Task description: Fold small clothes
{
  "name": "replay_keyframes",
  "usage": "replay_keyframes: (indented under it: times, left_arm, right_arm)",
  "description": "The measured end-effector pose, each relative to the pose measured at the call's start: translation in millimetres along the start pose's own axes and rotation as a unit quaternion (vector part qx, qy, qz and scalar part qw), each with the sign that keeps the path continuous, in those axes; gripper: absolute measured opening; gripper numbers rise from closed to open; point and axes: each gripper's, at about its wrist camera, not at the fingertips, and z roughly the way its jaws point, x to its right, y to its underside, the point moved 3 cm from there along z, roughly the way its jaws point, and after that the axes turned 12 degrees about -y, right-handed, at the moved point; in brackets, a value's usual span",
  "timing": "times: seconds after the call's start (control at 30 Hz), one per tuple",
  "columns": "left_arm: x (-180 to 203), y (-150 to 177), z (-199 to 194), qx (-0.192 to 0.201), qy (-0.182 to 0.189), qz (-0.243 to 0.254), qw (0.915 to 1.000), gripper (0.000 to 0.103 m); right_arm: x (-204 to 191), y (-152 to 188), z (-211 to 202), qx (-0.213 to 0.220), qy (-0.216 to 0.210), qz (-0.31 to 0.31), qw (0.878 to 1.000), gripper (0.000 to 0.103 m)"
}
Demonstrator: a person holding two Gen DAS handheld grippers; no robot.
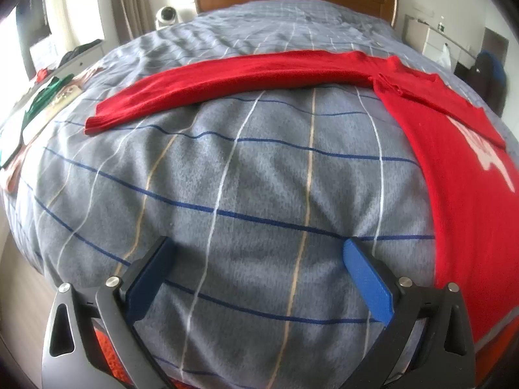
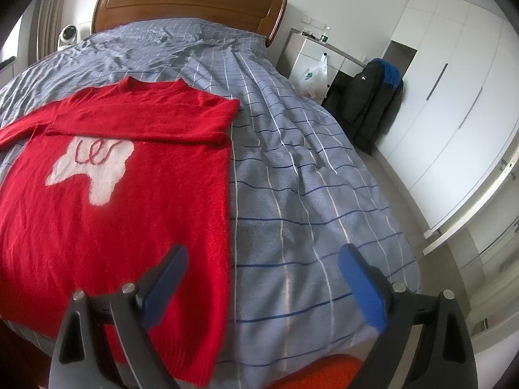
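A red knit sweater (image 2: 107, 201) with a white motif (image 2: 94, 165) lies flat on the bed, neck toward the headboard. Its right sleeve is folded across the chest (image 2: 142, 126). Its left sleeve (image 1: 227, 77) stretches straight out to the left, cuff (image 1: 97, 120) at the far left; the body (image 1: 467, 178) shows at the right of the left wrist view. My left gripper (image 1: 259, 253) is open and empty above bare bedding, below that sleeve. My right gripper (image 2: 264, 256) is open and empty over the sweater's right edge near the hem.
The bed has a grey-blue checked cover (image 2: 308, 178) and a wooden headboard (image 2: 188, 0). A side table with green and white items (image 1: 42, 103) stands left of the bed. A dark jacket (image 2: 366, 97) and white wardrobe (image 2: 454, 81) stand to the right. Orange fabric (image 2: 324, 372) lies under the grippers.
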Motion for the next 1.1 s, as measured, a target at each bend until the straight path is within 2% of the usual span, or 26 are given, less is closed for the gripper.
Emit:
replay_keyframes:
  times: [0.17,0.27,0.33,0.43,0.47,0.6,0.7,0.73,0.77,0.83,0.93,1.03,1.1]
  left_arm:
    - [-11,-7,-11,-0.020,0.019,-0.007,0.9996,0.102]
    - [-42,-26,-23,0.000,0.031,-0.051,0.9982,0.102]
    - [-73,-46,-18,-0.003,0.042,-0.097,0.9944,0.102]
    - [-123,-76,5,-0.024,0.037,-0.179,0.9828,0.102]
    - [-144,-87,20,-0.039,0.033,-0.210,0.9763,0.102]
    - [-178,-101,66,-0.091,0.018,-0.277,0.9563,0.100]
    - [-178,-105,84,-0.106,0.004,-0.293,0.9501,0.084]
    - [-176,-108,86,-0.103,-0.001,-0.291,0.9510,0.071]
    - [-171,-112,87,-0.095,0.002,-0.285,0.9538,0.043]
    - [-157,-121,89,-0.093,0.017,-0.261,0.9608,0.006]
    - [-140,-147,65,-0.056,0.010,-0.238,0.9695,0.004]
    - [-98,-205,15,0.016,0.022,-0.175,0.9841,0.004]
    - [-61,-239,-20,0.061,0.038,-0.131,0.9888,0.004]
  right_arm:
    - [1,0,0,-0.002,-0.009,0.002,1.000,0.093]
    - [2,1,0,-0.002,-0.012,0.003,1.000,0.093]
    - [2,3,0,-0.003,-0.015,0.004,1.000,0.093]
    - [-1,5,2,-0.008,-0.024,0.002,1.000,0.093]
    - [-4,6,3,-0.009,-0.028,0.000,1.000,0.093]
    - [-14,9,2,-0.010,-0.039,-0.010,0.999,0.093]
    - [-21,9,2,-0.009,-0.044,-0.017,0.999,0.093]
    - [-22,9,2,-0.009,-0.046,-0.018,0.999,0.093]
    - [-24,10,2,-0.010,-0.047,-0.019,0.999,0.093]
    - [-25,11,4,-0.012,-0.049,-0.020,0.999,0.093]
    - [-24,11,6,-0.014,-0.053,-0.017,0.998,0.093]
    - [-18,12,3,-0.005,-0.056,-0.008,0.998,0.093]
    - [-13,12,2,0.002,-0.056,-0.001,0.998,0.093]
